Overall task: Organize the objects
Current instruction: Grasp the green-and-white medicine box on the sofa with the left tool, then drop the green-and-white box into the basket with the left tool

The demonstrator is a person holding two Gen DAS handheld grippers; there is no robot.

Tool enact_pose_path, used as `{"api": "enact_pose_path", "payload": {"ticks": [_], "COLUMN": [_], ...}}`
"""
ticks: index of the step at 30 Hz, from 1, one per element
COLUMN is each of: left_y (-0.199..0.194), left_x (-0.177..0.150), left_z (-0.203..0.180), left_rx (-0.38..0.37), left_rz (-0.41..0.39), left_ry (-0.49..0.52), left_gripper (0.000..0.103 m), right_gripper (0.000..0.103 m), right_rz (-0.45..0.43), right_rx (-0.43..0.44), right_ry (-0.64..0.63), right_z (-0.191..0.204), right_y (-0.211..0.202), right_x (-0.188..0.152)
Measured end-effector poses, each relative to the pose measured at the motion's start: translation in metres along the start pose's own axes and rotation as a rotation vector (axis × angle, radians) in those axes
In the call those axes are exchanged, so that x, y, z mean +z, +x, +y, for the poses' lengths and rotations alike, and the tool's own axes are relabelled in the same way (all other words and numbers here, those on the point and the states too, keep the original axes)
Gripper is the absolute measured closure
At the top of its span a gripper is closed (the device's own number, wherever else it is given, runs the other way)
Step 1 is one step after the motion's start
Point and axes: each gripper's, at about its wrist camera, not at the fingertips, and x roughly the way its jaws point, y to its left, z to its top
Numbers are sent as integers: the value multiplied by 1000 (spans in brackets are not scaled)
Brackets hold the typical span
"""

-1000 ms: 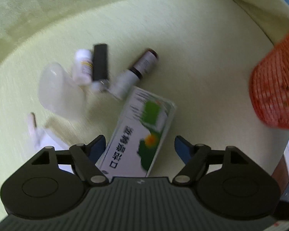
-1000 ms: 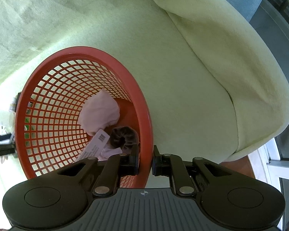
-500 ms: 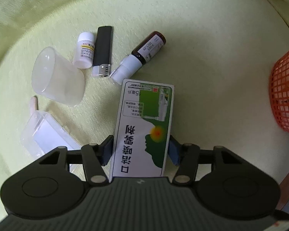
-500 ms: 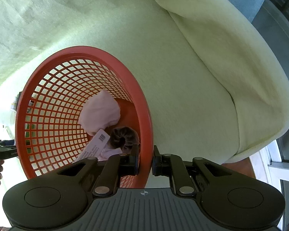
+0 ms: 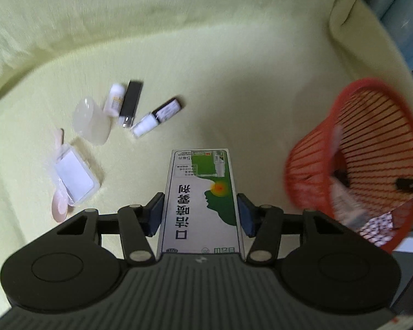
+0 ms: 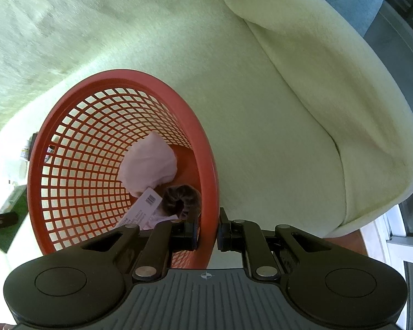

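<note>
A green and white medicine box (image 5: 201,192) is clamped between the blue pads of my left gripper (image 5: 199,214), lifted clear of the pale green sofa cushion (image 5: 234,82). The red mesh basket (image 5: 369,82) stands to the right of it. My right gripper (image 6: 208,231) is shut on the near rim of the red mesh basket (image 6: 124,74), one finger inside and one outside. Inside the basket lie a pink cloth (image 6: 148,165), a dark scrunchie (image 6: 179,200) and a white labelled packet (image 6: 143,206).
Left on the cushion lie a small white bottle (image 5: 114,101), a black lighter (image 5: 130,101), a brown spray bottle (image 5: 158,117), a translucent cup (image 5: 90,122), a clear plastic case (image 5: 74,177) and a pink spoon (image 5: 59,206). The sofa arm (image 6: 330,96) rises on the right.
My left gripper closed on the medicine box and lifted it off the cushion; the loose items now look smaller and the basket has come into its view. The right gripper has not moved.
</note>
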Motion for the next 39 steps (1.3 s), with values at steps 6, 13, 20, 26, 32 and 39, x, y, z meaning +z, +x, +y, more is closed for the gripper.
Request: {"api": "enact_pose_path", "payload": {"ticks": [6, 13, 20, 26, 32, 39], "left_y": [-46, -57, -31, -9, 7, 4], "left_x": [19, 24, 24, 22, 19, 23], "left_z": [-34, -86, -131, -153, -161, -164], "left_rx": [-51, -164, -219, -229, -214, -229], "left_rz": [-59, -56, -6, 25, 34, 14], "left_ry": [5, 49, 88, 107, 124, 136], "left_gripper": [53, 53, 53, 53, 53, 49], "right_gripper": [94, 94, 94, 94, 94, 93], "right_rz": [-2, -9, -16, -21, -24, -21], "right_rx": [8, 22, 32, 38, 41, 40], "right_ry": [0, -3, -7, -4, 3, 4], "right_z": [0, 0, 0, -1, -2, -2], "right_y": [-1, -3, -4, -2, -2, -3], "right_x": [0, -1, 0, 1, 1, 1]}}
